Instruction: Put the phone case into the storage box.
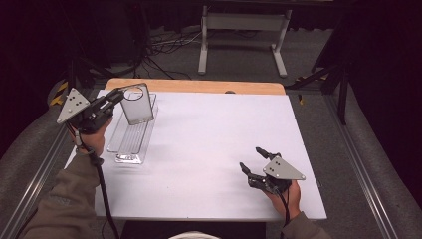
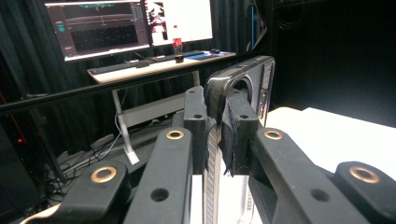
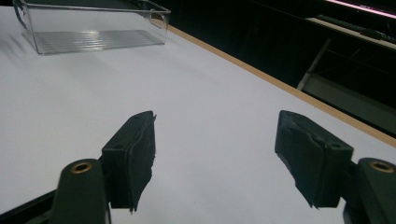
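Observation:
My left gripper (image 1: 118, 94) is shut on a clear phone case (image 1: 137, 104) with a round camera hole and holds it upright above the far end of a clear plastic tray (image 1: 130, 144). In the left gripper view the two pads (image 2: 238, 135) press on the case's edge (image 2: 214, 91), with my left gripper (image 2: 217, 116) pointing towards the far side of the room. My right gripper (image 1: 251, 158) rests open on the white table near the front right, nothing between its jaws. The right gripper view looks past my right gripper (image 3: 215, 154) across bare table to the tray (image 3: 93, 18), which lies empty.
The white tabletop (image 1: 214, 139) has a wooden strip (image 1: 199, 85) along its far edge. Behind it stand a white desk frame (image 1: 244, 30) and loose floor cables (image 1: 164, 45). A desk with monitors (image 2: 102, 25) shows in the left gripper view.

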